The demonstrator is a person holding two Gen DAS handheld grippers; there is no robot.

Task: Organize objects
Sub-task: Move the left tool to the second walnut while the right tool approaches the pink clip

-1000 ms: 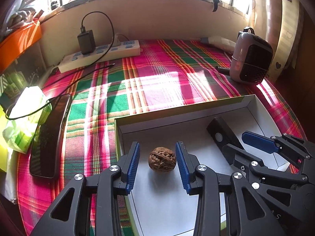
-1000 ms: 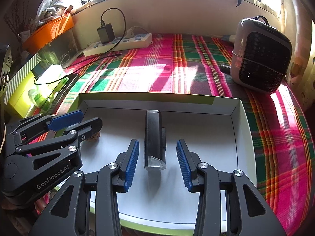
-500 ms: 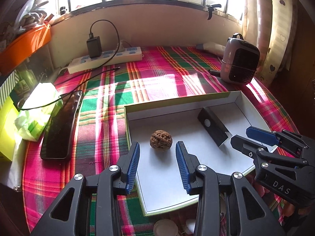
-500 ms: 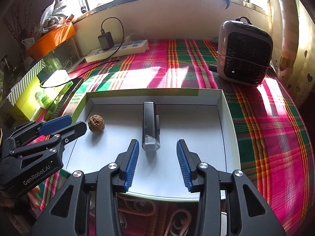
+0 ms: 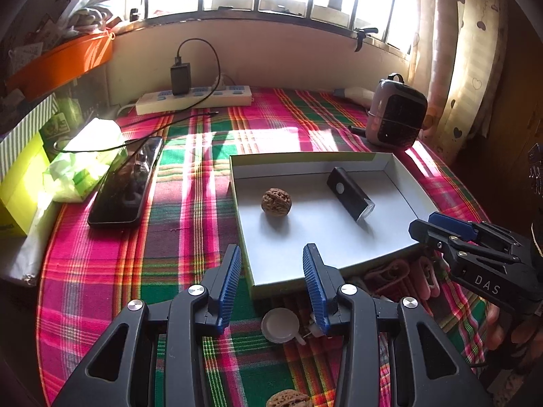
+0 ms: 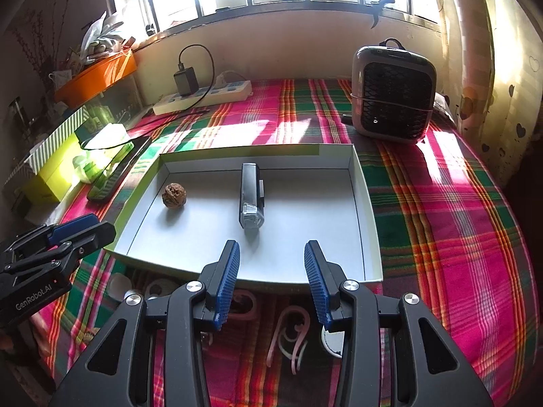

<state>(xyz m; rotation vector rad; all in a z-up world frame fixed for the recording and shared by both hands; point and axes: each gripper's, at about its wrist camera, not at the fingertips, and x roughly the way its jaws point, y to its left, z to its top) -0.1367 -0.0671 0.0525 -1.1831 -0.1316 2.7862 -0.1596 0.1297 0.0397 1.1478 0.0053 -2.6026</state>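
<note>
Left wrist view has the left gripper (image 5: pixel 272 285) hanging over the plaid cloth (image 5: pixel 190 237) at the near left corner of a shallow white box lid (image 5: pixel 397 166), its blue-padded jaws parted with nothing between them. Inside the lid, a walnut (image 5: pixel 276 201) sits at about 12 o'clock from that gripper, and a black flashlight (image 5: pixel 349 194) lies at about 1 o'clock, its clear lens end turned toward the camera; the two are apart and neither touches the lid's walls. A small white cap (image 5: pixel 280 325) lies on the cloth just beside the gripper's right finger, and a second walnut (image 5: pixel 288 400) shows at 6 o'clock on the picture's lower edge. Pink hooks (image 5: pixel 390 271) lie against the lid's near edge. At 9 o'clock a dark phone (image 5: pixel 127 186) rests beside a green packet (image 5: pixel 85 166); at 11 o'clock is a white power strip (image 5: pixel 195 98) with a black charger (image 5: pixel 180 78) plugged in, and at 2 o'clock a small fan heater (image 5: pixel 398 118).

Right wrist view shows the right gripper (image 6: pixel 271 281) over the lid's near rim, jaws likewise parted and holding nothing, with the flashlight at 12 o'clock ahead and the walnut at 11 o'clock
</note>
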